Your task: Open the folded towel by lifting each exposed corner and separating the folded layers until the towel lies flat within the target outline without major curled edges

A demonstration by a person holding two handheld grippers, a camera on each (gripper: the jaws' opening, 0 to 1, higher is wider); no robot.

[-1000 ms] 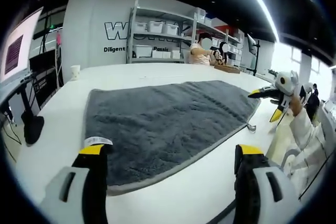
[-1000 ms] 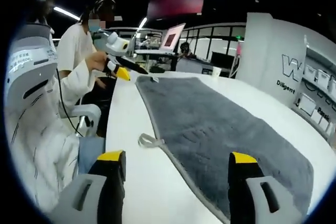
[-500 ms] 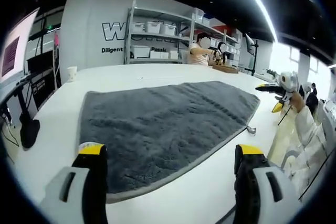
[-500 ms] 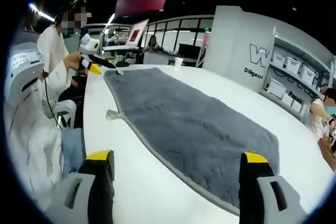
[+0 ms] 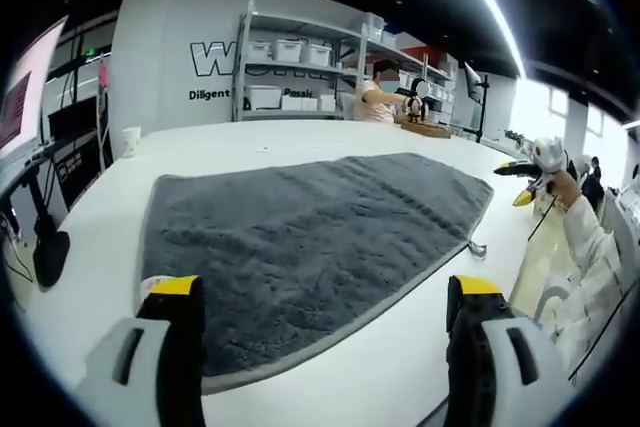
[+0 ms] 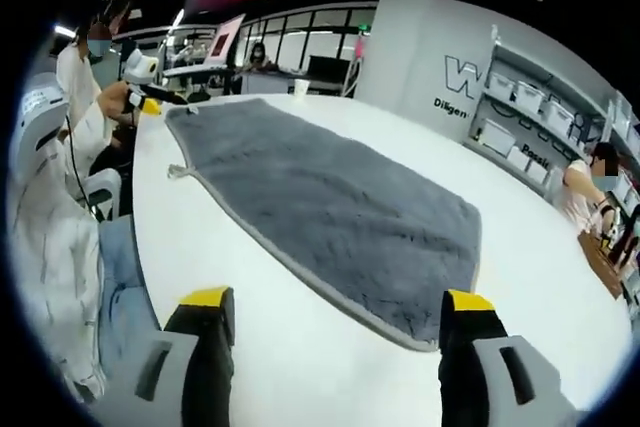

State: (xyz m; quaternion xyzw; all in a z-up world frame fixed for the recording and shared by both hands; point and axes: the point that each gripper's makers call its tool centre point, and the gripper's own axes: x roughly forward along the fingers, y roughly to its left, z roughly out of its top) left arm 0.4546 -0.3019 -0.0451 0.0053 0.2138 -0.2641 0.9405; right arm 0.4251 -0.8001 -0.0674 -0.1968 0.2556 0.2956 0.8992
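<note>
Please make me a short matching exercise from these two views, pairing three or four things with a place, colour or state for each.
Things:
1. towel
2. paper cup
3. storage bins
4. hanging loop

Places or states:
A. on the metal shelves against the far wall
B. spread open, grey, on the white table
C. sticking out from the towel's edge onto the bare table
D. standing upright on the table, apart from the towel

Pairs: 1-B, 2-D, 3-A, 4-C

Left gripper [image 5: 325, 297]: jaws spread wide, yellow-tipped, holding nothing. Right gripper [image 6: 335, 312]: jaws likewise parted and empty. Both held raised, apart from each other.
</note>
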